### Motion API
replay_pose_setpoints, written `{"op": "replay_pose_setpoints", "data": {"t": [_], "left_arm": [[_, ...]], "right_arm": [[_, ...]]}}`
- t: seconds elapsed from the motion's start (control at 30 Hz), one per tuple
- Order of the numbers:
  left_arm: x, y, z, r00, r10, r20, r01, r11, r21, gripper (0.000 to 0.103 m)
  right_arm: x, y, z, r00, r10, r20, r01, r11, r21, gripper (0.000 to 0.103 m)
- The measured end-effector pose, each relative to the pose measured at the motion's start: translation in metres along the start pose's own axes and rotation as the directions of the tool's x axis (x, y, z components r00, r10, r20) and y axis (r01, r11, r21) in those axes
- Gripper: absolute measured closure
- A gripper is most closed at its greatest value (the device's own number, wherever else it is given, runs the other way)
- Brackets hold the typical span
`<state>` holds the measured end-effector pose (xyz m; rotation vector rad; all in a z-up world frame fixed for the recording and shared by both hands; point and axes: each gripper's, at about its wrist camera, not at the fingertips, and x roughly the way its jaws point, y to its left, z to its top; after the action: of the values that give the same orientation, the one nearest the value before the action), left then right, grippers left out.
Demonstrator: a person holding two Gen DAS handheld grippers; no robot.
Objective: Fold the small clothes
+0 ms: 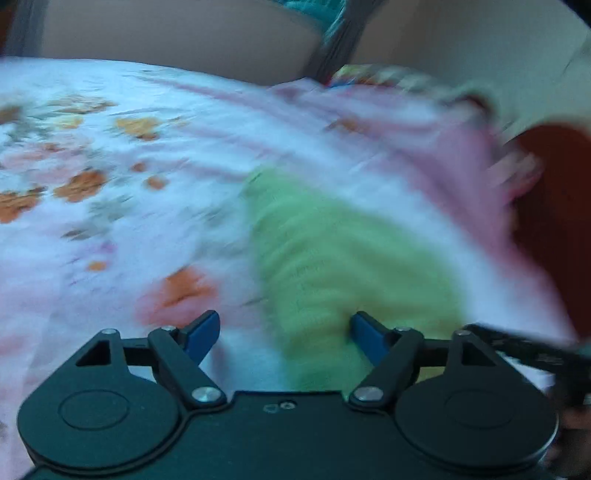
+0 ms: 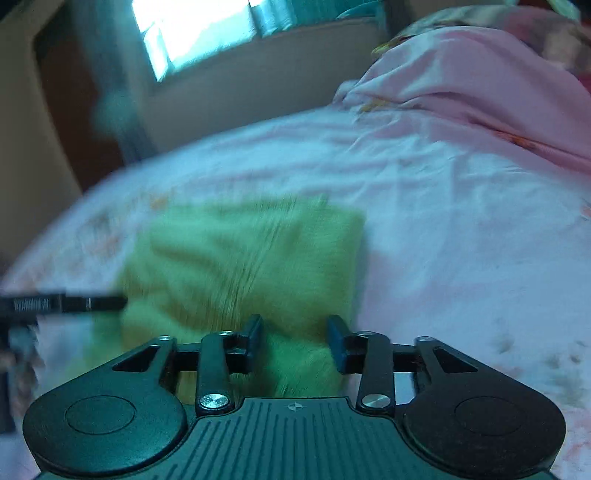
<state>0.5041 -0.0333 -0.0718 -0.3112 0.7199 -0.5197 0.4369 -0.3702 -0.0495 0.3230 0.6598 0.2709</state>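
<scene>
A small light-green cloth [image 1: 332, 258] lies flat on the bed, folded into a rough rectangle [image 2: 240, 258]. My left gripper [image 1: 284, 328] hovers open over its near left edge, the right blue finger [image 1: 369, 336] above the cloth and the left one above the sheet. My right gripper [image 2: 295, 332] stands open low over the near right part of the cloth, with green fabric showing in the gap and nothing pinched. A dark finger of the left gripper [image 2: 62, 304] reaches the cloth's left edge in the right wrist view. Both views are blurred.
The cloth rests on a white floral bed sheet [image 1: 110, 184]. A pink blanket [image 2: 480, 92] is heaped at the far right of the bed. Beyond the bed are a beige wall [image 1: 166, 33] and a bright window [image 2: 192, 33]. A dark red surface [image 1: 554, 203] lies past the bed's right edge.
</scene>
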Motion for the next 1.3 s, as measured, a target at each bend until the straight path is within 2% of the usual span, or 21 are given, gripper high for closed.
{"op": "replay_pose_setpoints", "data": {"t": [0.03,0.07,0.1,0.17,0.23,0.3,0.33,0.4,0.43,0.5,0.6,0.73,0.87,0.9,0.97,1.07,1.13,1.17,1.2,1.23,1.3], "left_arm": [[-0.005,0.002,0.002,0.998,-0.062,0.013,0.062,0.998,-0.014,0.024],[-0.003,0.008,0.005,0.994,-0.111,-0.009,0.111,0.993,-0.044,0.026],[-0.001,0.01,0.005,0.991,-0.129,-0.032,0.127,0.99,-0.064,0.027],[0.007,0.018,0.004,0.982,-0.171,-0.079,0.165,0.983,-0.082,0.027],[0.018,0.03,0.0,0.965,-0.227,-0.13,0.208,0.967,-0.149,0.027],[0.027,0.039,-0.003,0.948,-0.278,-0.157,0.247,0.95,-0.19,0.028],[0.03,0.044,-0.004,0.939,-0.308,-0.153,0.273,0.938,-0.212,0.028],[0.036,0.058,-0.003,0.918,-0.375,-0.127,0.326,0.898,-0.294,0.028],[0.04,0.064,-0.001,0.909,-0.401,-0.118,0.347,0.881,-0.32,0.029],[0.046,0.07,0.0,0.891,-0.439,-0.116,0.38,0.861,-0.337,0.029],[0.053,0.071,0.004,0.879,-0.457,-0.137,0.398,0.861,-0.317,0.029],[0.063,0.068,0.009,0.873,-0.47,-0.132,0.418,0.859,-0.294,0.034],[0.075,0.081,0.011,0.876,-0.468,-0.114,0.415,0.854,-0.313,0.06],[0.078,0.084,0.01,0.87,-0.481,-0.107,0.428,0.845,-0.322,0.062],[0.081,0.086,0.011,0.859,-0.502,-0.102,0.451,0.835,-0.315,0.062],[0.082,0.08,0.013,0.857,-0.504,-0.106,0.461,0.843,-0.278,0.059],[0.086,0.074,0.017,0.863,-0.493,-0.109,0.453,0.852,-0.264,0.057],[0.087,0.068,0.019,0.872,-0.477,-0.112,0.441,0.863,-0.245,0.059],[0.087,0.061,0.021,0.886,-0.448,-0.118,0.421,0.885,-0.2,0.066],[0.085,0.052,0.022,0.901,-0.419,-0.112,0.4,0.903,-0.16,0.068],[0.066,0.04,0.021,0.914,-0.403,-0.056,0.397,0.913,-0.092,0.073]], "right_arm": [[-0.014,-0.012,0.004,0.997,0.045,0.059,-0.048,0.998,0.051,0.023],[-0.022,-0.024,0.007,0.993,0.076,0.095,-0.085,0.991,0.099,0.003],[-0.023,-0.036,0.011,0.99,0.108,0.095,-0.121,0.982,0.144,0.003],[-0.013,-0.063,0.016,0.981,0.191,0.04,-0.195,0.946,0.258,0.003],[-0.002,-0.086,0.017,0.965,0.261,0.012,-0.249,0.905,0.346,0.004],[0.009,-0.102,0.012,0.944,0.329,-0.019,-0.292,0.86,0.418,0.012],[0.013,-0.105,0.01,0.94,0.339,-0.025,-0.297,0.853,0.428,0.015],[0.021,-0.111,0.009,0.922,0.386,-0.03,-0.334,0.833,0.441,0.031],[0.026,-0.112,0.008,0.915,0.402,-0.035,-0.344,0.823,0.452,0.035],[0.033,-0.114,0.007,0.898,0.437,-0.046,-0.368,0.807,0.462,0.05],[0.045,-0.111,0.009,0.876,0.477,-0.077,-0.397,0.801,0.448,0.053],[0.064,-0.104,0.019,0.846,0.524,-0.101,-0.437,0.789,0.431,0.053],[0.087,-0.099,0.027,0.823,0.557,-0.108,-0.468,0.774,0.426,0.058],[0.093,-0.099,0.029,0.819,0.563,-0.109,-0.474,0.771,0.425,0.061],[0.1,-0.099,0.032,0.818,0.565,-0.108,-0.477,0.771,0.423,0.068],[0.105,-0.093,0.033,0.823,0.557,-0.113,-0.475,0.784,0.4,0.072],[0.106,-0.086,0.036,0.838,0.533,-0.119,-0.463,0.809,0.362,0.072],[0.104,-0.081,0.036,0.849,0.514,-0.119,-0.453,0.826,0.334,0.073],[0.099,-0.076,0.034,0.861,0.496,-0.116,-0.445,0.843,0.303,0.078],[0.095,-0.07,0.034,0.871,0.478,-0.109,-0.437,0.858,0.271,0.079],[0.077,-0.056,0.036,0.892,0.446,-0.074,-0.422,0.88,0.217,0.081]]}}
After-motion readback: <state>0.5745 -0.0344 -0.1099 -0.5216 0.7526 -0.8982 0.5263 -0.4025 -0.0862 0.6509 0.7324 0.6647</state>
